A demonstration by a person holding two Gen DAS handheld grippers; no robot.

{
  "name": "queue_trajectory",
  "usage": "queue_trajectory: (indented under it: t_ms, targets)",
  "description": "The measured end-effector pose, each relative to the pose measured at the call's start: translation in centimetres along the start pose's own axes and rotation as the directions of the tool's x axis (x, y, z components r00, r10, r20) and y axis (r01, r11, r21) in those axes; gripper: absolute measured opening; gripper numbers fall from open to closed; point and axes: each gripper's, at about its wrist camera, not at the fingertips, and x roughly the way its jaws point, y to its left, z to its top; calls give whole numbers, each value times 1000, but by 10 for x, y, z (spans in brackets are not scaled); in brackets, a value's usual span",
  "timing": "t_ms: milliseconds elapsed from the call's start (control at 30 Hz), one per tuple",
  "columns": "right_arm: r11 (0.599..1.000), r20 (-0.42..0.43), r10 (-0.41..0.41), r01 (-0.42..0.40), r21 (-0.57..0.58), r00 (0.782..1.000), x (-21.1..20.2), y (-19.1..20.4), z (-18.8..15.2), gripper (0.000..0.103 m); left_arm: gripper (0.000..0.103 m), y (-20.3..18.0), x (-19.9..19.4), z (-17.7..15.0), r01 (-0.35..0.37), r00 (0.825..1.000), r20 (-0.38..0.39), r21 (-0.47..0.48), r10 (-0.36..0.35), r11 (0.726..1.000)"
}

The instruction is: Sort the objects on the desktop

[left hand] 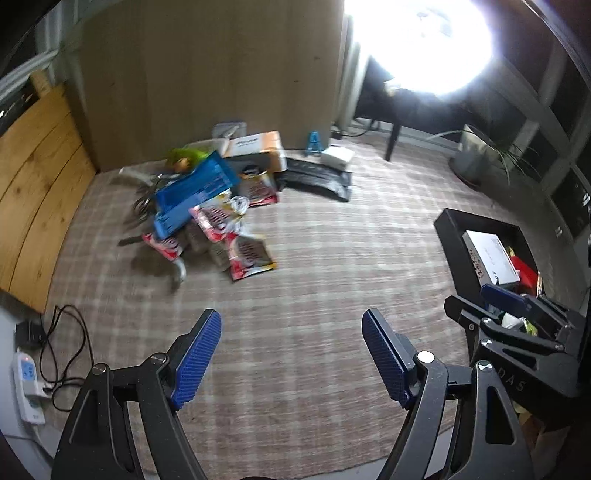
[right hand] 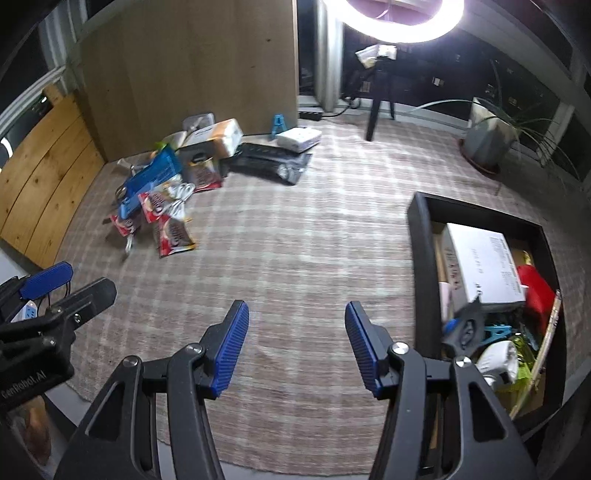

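Observation:
A pile of loose objects lies on the checked mat at the back left: a blue box [left hand: 195, 188] [right hand: 151, 177], red-and-white snack packets [left hand: 251, 254] [right hand: 173, 236], a white cable [left hand: 238, 205], an orange-and-white box [left hand: 258, 147] and a black pouch [left hand: 317, 177]. A black bin [left hand: 450, 236] [right hand: 421, 258] on the right holds a white box [right hand: 484, 266], a red item [right hand: 535, 291] and several small things. My left gripper [left hand: 291, 321] hovers open over bare mat, well short of the pile. My right gripper [right hand: 295, 310] is also open and holds nothing, just left of the bin.
A power strip [left hand: 26, 384] with black cables lies off the mat at the lower left. A wooden board [left hand: 37, 177] leans at the left. A potted plant [right hand: 487, 140], a tripod leg [right hand: 373, 118] and a bright ring light [right hand: 391, 22] stand behind the mat.

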Motion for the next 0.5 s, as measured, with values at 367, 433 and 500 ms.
queue_trajectory:
  t_ms: [367, 433, 500]
  targets:
    - [1000, -15, 12, -12, 2, 1000, 15, 27, -3, 54, 78, 44, 10, -6, 21, 999, -35, -57, -23, 998]
    - [1000, -19, 11, -11, 1, 1000, 18, 29, -4, 54, 78, 47, 12, -8, 21, 999, -38, -51, -23, 998]
    - [1000, -23, 8, -8, -1, 1000, 21, 32, -4, 54, 78, 50, 15, -8, 13, 999, -42, -41, -15, 999]
